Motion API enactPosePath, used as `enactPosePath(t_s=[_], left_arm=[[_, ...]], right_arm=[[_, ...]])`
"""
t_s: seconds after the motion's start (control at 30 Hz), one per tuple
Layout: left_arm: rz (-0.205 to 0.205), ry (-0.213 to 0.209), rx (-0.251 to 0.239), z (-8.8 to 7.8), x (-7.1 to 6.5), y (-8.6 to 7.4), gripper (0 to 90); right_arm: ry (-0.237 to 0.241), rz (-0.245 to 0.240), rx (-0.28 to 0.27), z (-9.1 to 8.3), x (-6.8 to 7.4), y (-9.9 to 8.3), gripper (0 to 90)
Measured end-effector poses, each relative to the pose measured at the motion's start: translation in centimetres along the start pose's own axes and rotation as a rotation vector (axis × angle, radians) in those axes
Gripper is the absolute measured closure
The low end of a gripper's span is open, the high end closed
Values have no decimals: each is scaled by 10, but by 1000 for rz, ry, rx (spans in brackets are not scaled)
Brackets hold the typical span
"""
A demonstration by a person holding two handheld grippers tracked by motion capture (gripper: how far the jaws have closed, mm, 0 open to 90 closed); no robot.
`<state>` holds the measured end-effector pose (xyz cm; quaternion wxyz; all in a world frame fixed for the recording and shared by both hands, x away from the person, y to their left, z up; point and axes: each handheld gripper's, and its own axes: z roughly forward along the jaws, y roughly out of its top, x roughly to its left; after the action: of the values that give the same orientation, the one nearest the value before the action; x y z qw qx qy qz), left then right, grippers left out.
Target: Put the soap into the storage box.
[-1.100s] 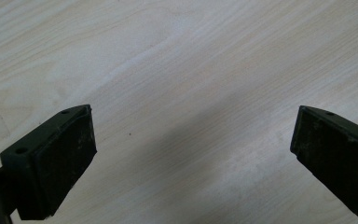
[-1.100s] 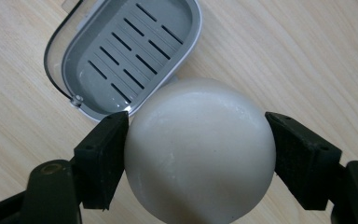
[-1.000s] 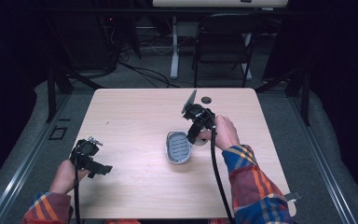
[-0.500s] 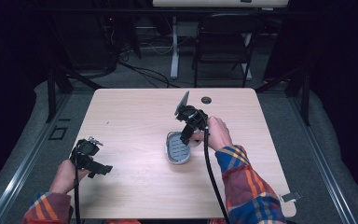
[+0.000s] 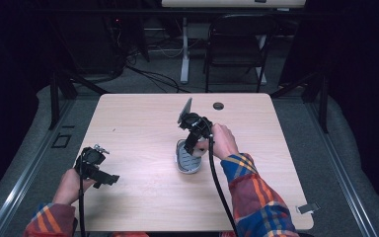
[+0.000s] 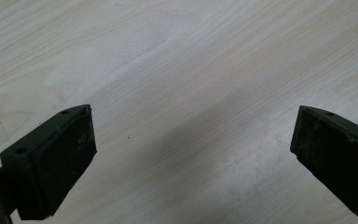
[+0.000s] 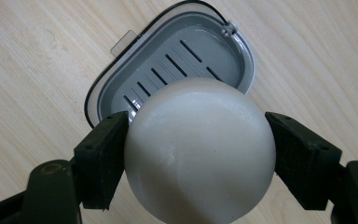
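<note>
- I have a pale, rounded soap bar clamped in my right gripper, one jaw pressing on each flank of it.
- The step in hand, as I judge it, is carrying the soap over the grey soap dish to set it inside.
- In the right gripper view the dish lies beyond and beneath the soap, its slotted floor showing past the top of the bar; the soap covers the nearer part of the dish, and I cannot tell whether it touches the dish yet.
- In the high view my right gripper hangs over the far end of the dish, near the middle of the wooden table.
- Next I need to line the bar up with the long axis of the dish, lower it until it rests on the slotted floor, and only then spread the jaws.
- My left gripper has its jaws wide apart with nothing between them, over bare table; in the high view it sits well apart from the dish, at the near left.
</note>
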<state>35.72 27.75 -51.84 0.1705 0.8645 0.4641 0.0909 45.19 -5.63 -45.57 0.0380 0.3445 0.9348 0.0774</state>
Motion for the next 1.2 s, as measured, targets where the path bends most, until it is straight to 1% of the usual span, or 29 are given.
enactPosePath(t_s=[0.2,0.23,0.3,0.33,0.37,0.4,0.43,0.47,0.53,0.6,0.7,0.87,1.07,1.2], left_arm=[[1,-2,1,0,0,0,0],[1,-3,1,0,0,0,0],[2,-4,0,0,0,0,0],[3,-4,1,0,0,0,0],[3,-3,1,0,0,1,0],[3,-4,1,0,0,0,0],[3,-4,1,0,0,0,0],[3,-4,1,0,0,0,0],[4,-4,2,0,0,1,0],[4,-4,0,0,0,1,0],[5,-5,0,0,0,1,0],[8,-4,1,0,0,1,0],[9,-3,2,0,0,1,0],[10,-4,2,0,0,1,0]], right_arm=[[10,-9,0,6,3,5,242],[15,-5,9,7,4,6,242],[21,-4,4,9,5,8,242],[19,-12,7,10,5,9,242],[28,-5,3,11,7,10,242],[23,-11,2,12,7,11,242],[26,-9,16,13,8,12,242],[28,-8,9,14,8,12,242],[32,-5,17,15,9,14,242],[33,-9,10,17,9,15,242],[36,-7,19,19,9,16,242],[47,7,8,25,8,16,242],[57,16,21,34,7,16,241],[53,14,28,38,7,16,241]])
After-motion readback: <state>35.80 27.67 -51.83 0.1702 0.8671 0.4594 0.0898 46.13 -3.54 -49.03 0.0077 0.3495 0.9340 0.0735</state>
